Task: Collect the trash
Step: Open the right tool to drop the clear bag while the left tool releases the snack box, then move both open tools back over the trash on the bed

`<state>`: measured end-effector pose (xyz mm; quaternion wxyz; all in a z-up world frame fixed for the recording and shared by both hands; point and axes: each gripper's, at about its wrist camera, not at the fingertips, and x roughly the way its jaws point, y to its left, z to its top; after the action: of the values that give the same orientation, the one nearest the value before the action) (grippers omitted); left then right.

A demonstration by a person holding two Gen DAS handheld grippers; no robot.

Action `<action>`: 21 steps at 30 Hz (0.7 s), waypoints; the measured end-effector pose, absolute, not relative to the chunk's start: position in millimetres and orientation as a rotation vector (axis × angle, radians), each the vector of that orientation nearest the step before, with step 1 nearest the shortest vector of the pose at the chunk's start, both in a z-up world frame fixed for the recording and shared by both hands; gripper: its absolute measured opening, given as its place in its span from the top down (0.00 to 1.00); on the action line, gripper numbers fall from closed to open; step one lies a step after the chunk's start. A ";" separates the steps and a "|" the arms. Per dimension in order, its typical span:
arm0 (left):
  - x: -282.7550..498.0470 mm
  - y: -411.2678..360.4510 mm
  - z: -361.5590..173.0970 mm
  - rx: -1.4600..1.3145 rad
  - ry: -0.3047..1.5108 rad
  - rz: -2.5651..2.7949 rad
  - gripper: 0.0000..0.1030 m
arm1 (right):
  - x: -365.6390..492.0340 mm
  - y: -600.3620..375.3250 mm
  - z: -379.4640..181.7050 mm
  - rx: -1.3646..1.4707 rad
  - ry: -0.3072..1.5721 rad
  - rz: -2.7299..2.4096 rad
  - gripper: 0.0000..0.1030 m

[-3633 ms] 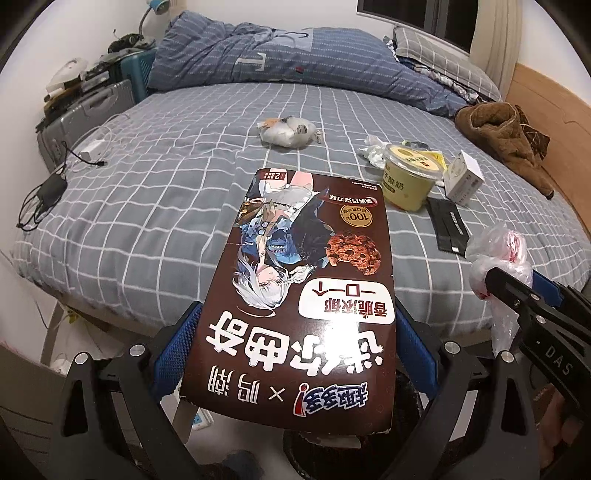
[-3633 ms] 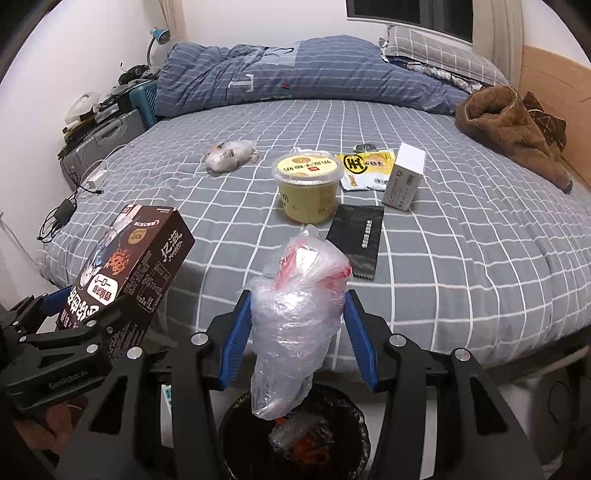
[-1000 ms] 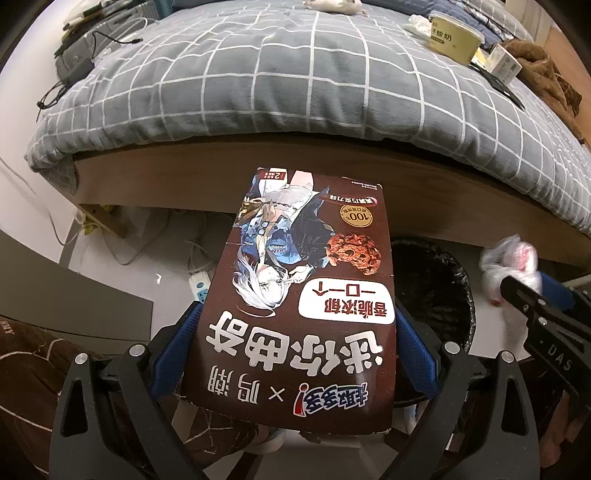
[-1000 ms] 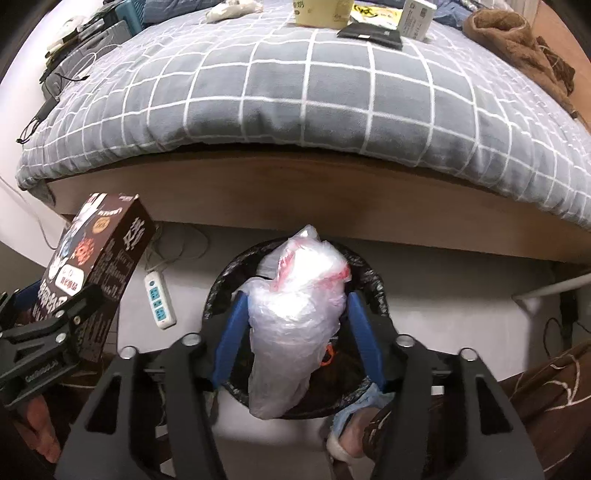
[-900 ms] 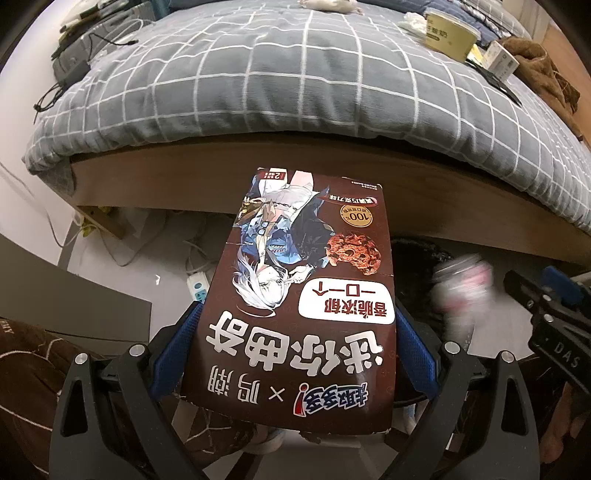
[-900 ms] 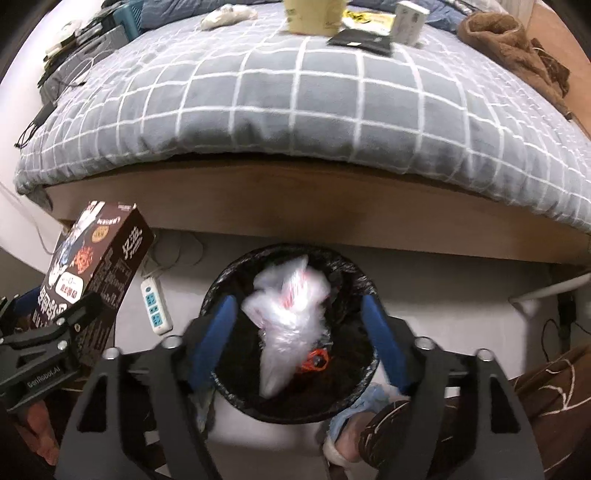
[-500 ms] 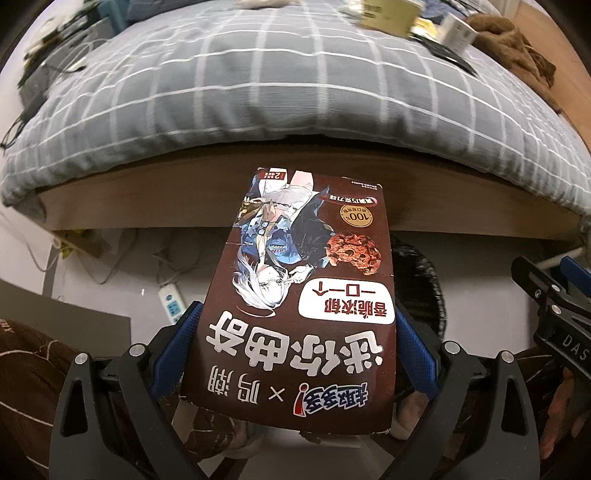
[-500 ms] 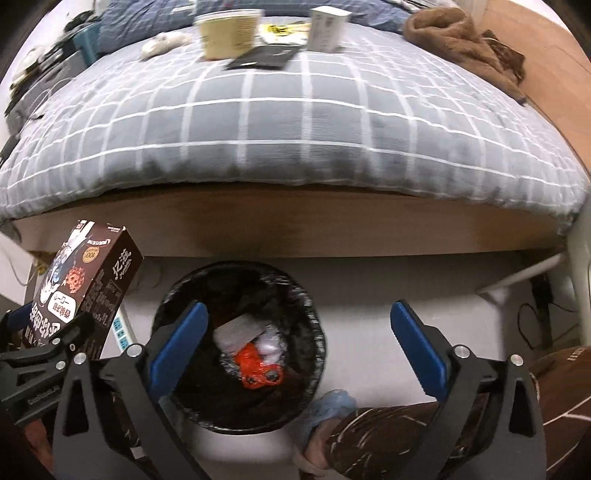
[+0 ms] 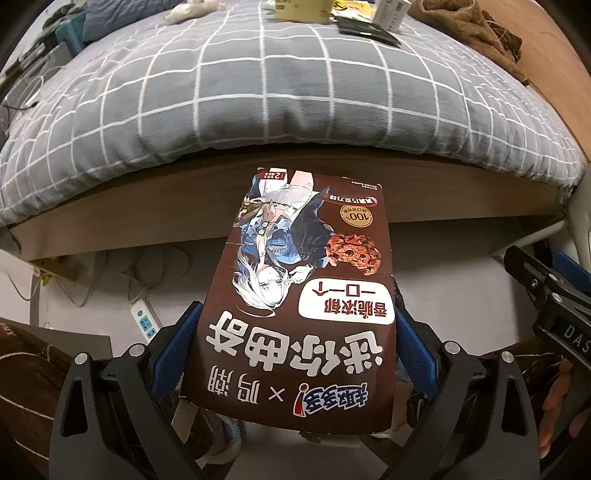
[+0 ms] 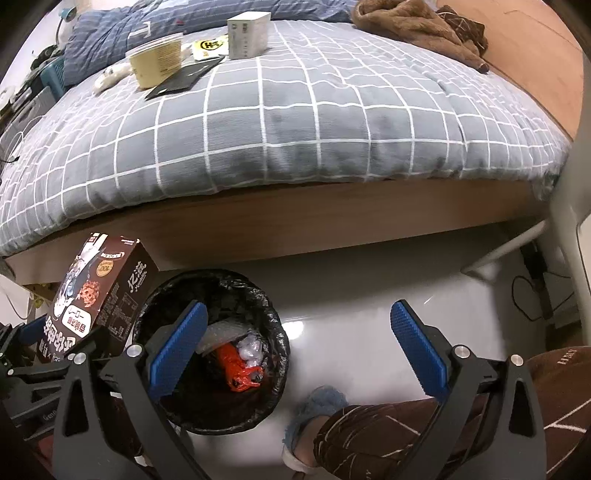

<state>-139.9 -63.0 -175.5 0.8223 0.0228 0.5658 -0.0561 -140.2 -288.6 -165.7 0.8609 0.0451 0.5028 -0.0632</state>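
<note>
My left gripper (image 9: 295,347) is shut on a brown cookie box (image 9: 306,295), with a blue pad against each side of it. The box hides most of what lies below. The right wrist view shows that box (image 10: 99,295) tilted at the left rim of the black-lined trash bin (image 10: 273,317). My right gripper (image 10: 295,347) is open wide, and nothing lies between its blue pads. It hangs over the bin's right edge and the floor. Inside the bin lie a clear plastic bag (image 10: 251,347) and a red wrapper (image 10: 232,365).
The bed (image 10: 295,122) in a grey checked cover carries a yellow tub (image 10: 155,64), a white carton (image 10: 247,35), a black packet (image 10: 184,79), a yellow sachet (image 10: 210,46) and a brown garment (image 10: 417,22). A power strip (image 9: 144,321) and cables lie on the floor. A person's slippered foot (image 10: 317,406) stands beside the bin.
My right gripper opened and the clear plastic bag fell into the bin. Both grippers then slid right along the bed's foot. The left kept its hold on the box.
</note>
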 end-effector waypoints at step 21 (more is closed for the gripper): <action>-120.3 -41.6 -115.0 0.013 1.031 -0.053 0.06 | -124.0 -245.7 -103.7 -0.016 0.838 -0.040 0.07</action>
<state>-120.3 -41.6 -115.0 0.8698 0.0061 0.4927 -0.0253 -124.0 -245.7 -103.7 0.9132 -0.0079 0.4069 -0.0193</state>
